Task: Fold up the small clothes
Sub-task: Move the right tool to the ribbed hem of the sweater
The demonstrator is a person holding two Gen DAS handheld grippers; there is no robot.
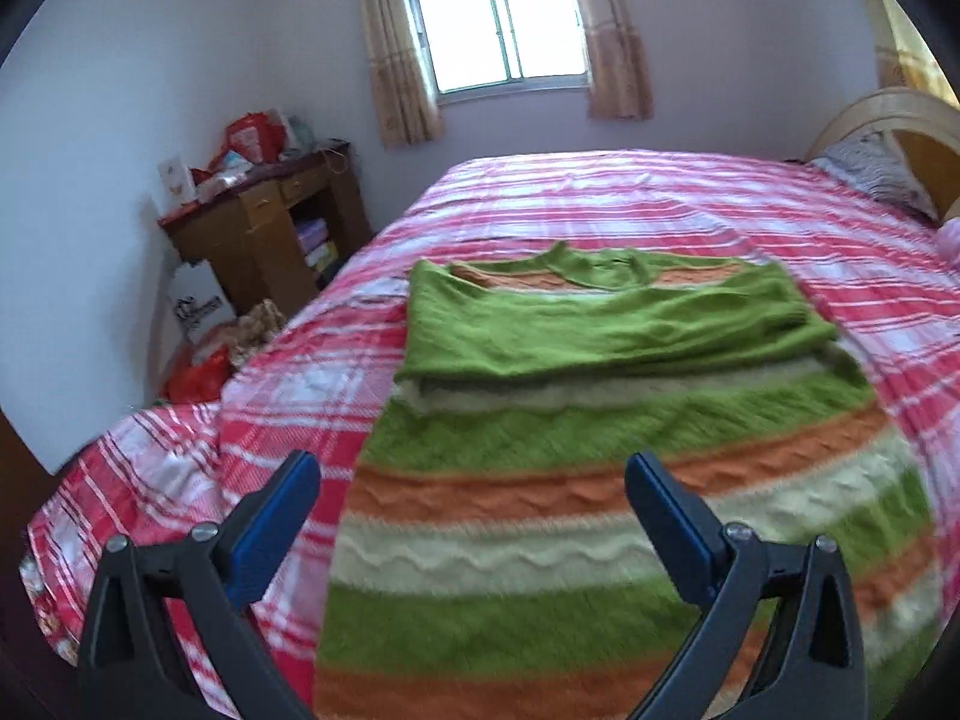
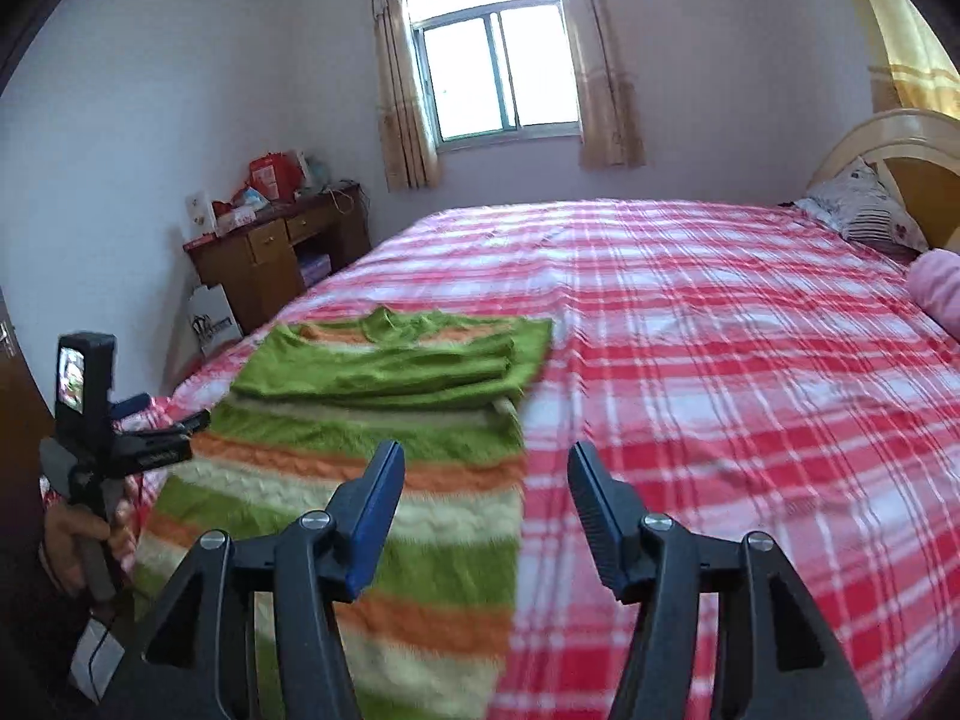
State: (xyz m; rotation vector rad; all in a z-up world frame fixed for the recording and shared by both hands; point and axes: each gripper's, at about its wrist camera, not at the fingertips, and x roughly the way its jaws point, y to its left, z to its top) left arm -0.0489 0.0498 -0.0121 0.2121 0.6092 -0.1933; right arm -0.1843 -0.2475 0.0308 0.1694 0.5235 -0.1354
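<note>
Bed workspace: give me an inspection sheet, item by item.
Surface: bed under a red and white plaid cover, pillow at the head.
Job's things: striped sweater lies flat, sleeves folded across the chest.
Clutter: nothing seen on the bed near the sweater.
Grippers: left gripper open over the sweater's lower part, empty; right gripper open at the sweater's right edge, empty.
Cables: nothing seen.
Surroundings: wooden desk piled with bags, curtained window, bags on the floor.

A red-plaid bed (image 2: 720, 330) bears a striped sweater (image 2: 384, 396) and pillow (image 2: 864, 204).
</note>
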